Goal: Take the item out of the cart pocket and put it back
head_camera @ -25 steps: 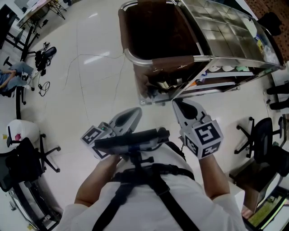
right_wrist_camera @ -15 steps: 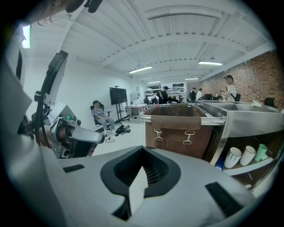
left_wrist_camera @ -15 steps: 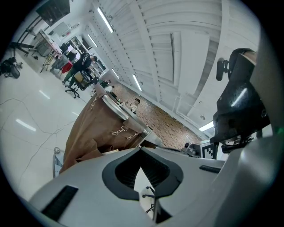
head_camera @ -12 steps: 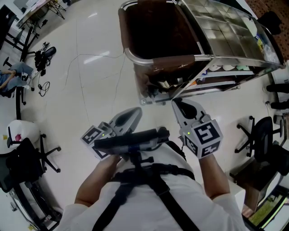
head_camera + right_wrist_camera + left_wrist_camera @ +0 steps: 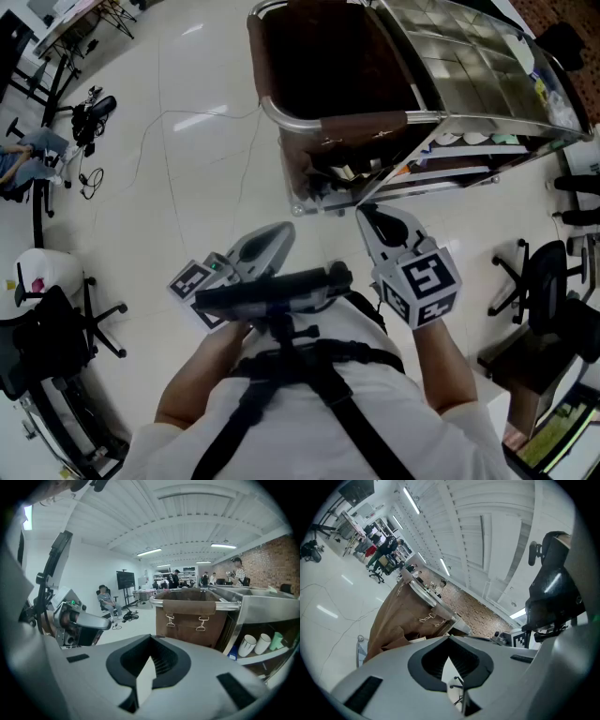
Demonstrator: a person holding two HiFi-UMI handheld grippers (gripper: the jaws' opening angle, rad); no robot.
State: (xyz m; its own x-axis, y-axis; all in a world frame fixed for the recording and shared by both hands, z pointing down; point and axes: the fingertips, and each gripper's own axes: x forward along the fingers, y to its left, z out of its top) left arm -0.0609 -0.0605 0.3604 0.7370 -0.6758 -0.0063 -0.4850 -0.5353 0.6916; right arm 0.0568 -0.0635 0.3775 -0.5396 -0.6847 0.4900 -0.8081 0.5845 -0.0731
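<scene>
The grey right gripper (image 5: pixel 369 216), jaws closed on nothing, is held nearer the brown fabric pocket (image 5: pixel 356 123) hung on the steel cart's (image 5: pixel 469 70) end, straight ahead; the grey left gripper (image 5: pixel 284 230), likewise closed and empty, is held farther off. The item inside is not seen.

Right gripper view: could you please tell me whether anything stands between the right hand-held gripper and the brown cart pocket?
Nothing visible does: only bare floor lies between the shut, empty right hand-held gripper and the brown cart pocket.

Cart pocket (image 5: pixel 361 125) interior dark; cart (image 5: pixel 469 66) cropped at top.
</scene>
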